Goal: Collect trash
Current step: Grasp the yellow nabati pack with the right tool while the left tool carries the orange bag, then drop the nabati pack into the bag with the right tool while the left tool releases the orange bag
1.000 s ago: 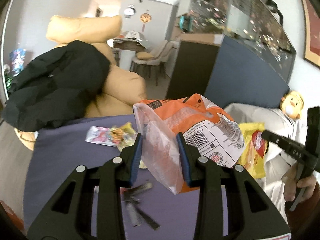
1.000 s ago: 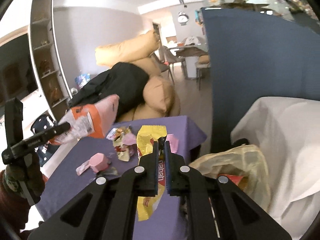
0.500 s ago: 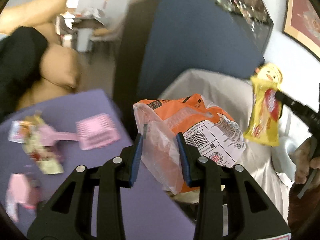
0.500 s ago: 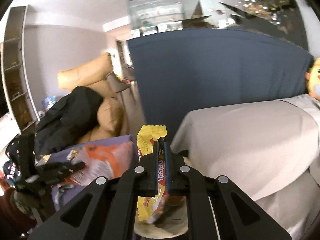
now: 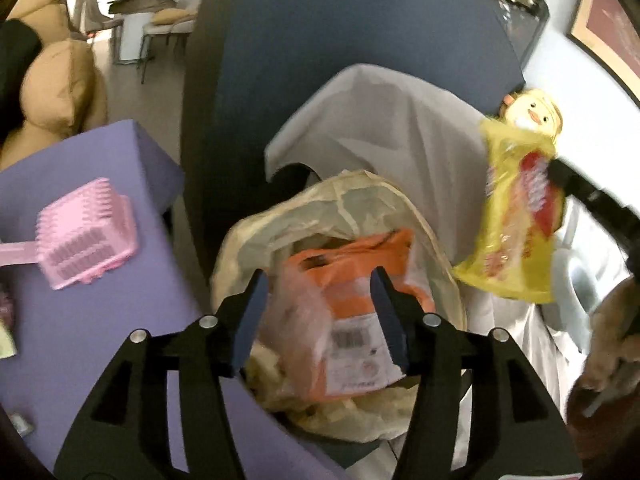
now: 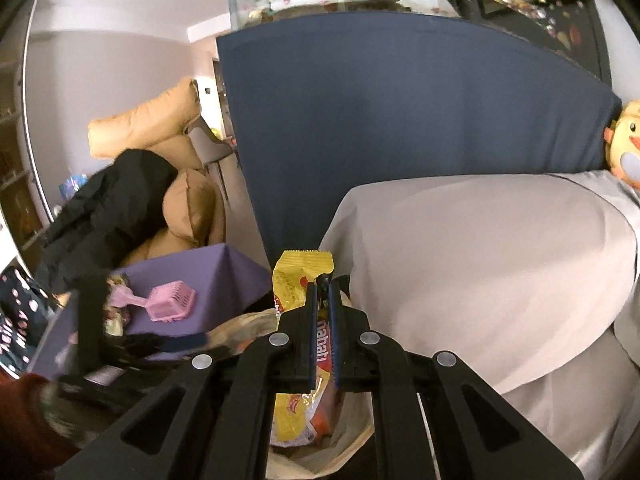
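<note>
left gripper [image 5: 318,312]: jaws opening, orange bag [image 5: 352,320] loose between them, above bin liner [image 5: 360,200] | right gripper [image 6: 323,312]: clamped on yellow wrapper [image 6: 298,276], liner below

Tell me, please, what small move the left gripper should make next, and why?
Probably finish opening and draw back. The left gripper is opening, its pads already clear of the orange bag, which is over the open trash bag. The right gripper holds the yellow wrapper nearby.
</note>
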The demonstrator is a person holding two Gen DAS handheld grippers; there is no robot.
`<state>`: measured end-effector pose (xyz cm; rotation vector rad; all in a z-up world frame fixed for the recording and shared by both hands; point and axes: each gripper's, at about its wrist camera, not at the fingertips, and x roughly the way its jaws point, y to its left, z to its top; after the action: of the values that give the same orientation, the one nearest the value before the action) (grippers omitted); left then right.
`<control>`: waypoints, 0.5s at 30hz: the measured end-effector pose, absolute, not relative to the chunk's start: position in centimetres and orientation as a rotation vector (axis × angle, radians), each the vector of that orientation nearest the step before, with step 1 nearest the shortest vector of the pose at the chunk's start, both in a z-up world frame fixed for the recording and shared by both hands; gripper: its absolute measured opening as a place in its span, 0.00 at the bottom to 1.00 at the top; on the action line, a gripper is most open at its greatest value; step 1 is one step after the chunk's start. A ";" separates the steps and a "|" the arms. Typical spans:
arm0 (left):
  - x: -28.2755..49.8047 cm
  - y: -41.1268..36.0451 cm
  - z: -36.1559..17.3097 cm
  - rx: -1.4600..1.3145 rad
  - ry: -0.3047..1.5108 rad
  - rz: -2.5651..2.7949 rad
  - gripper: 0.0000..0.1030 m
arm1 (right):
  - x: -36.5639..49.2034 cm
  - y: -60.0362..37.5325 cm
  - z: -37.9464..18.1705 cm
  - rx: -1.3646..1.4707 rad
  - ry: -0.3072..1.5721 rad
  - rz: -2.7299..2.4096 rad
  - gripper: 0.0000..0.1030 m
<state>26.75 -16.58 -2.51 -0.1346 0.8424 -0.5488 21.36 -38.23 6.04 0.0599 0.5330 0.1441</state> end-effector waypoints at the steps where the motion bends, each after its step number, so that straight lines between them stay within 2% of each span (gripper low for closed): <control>1: 26.4 -15.8 -2.1 -0.128 0.837 -0.530 0.50 | 21.8 -38.0 5.5 0.054 0.538 0.145 0.07; 7: 23.6 -10.5 -0.5 -0.151 0.825 -0.477 0.53 | 24.8 -36.3 0.7 0.077 0.650 0.177 0.07; 15: 19.6 -3.7 -0.5 -0.131 0.788 -0.363 0.53 | 27.3 -34.4 -7.6 -0.040 0.848 0.110 0.07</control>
<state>19.55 -3.69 -0.46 -0.1307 0.7878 -0.3633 27.26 -34.37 -7.60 -0.0401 0.8476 0.1103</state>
